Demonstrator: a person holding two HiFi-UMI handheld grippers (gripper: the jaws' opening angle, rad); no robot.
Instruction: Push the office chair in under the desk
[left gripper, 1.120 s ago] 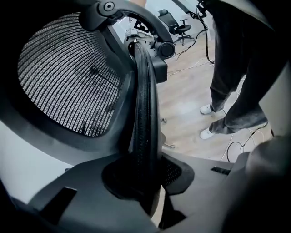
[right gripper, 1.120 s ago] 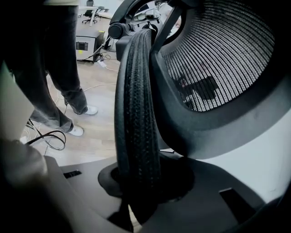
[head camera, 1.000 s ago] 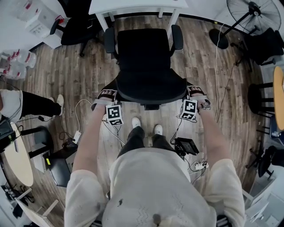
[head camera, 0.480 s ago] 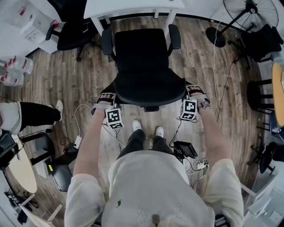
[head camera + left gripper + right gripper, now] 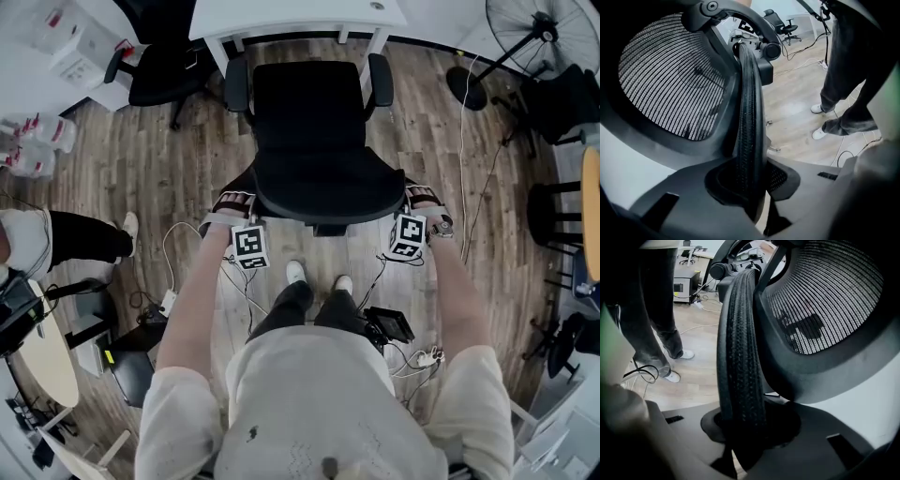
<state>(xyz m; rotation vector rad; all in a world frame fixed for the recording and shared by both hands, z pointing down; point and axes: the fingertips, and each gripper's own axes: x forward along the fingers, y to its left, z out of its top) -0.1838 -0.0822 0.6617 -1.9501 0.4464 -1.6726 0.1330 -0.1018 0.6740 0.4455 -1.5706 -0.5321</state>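
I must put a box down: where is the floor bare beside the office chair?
Bare wooden floor lies left of the black mesh office chair, up to the other black chair. A strip lies right of it, before the round black fan base. Near the person's white shoes, cables crowd the floor.

The black office chair (image 5: 314, 122) stands upright on the wood floor and faces the white bench (image 5: 291, 14). Its seat front is just short of the bench's edge. Its two armrests (image 5: 234, 84) lie between the bench legs (image 5: 221, 54). The curved backrest (image 5: 328, 192) has see-through mesh (image 5: 665, 75) inside a thick ribbed rim (image 5: 740, 348).
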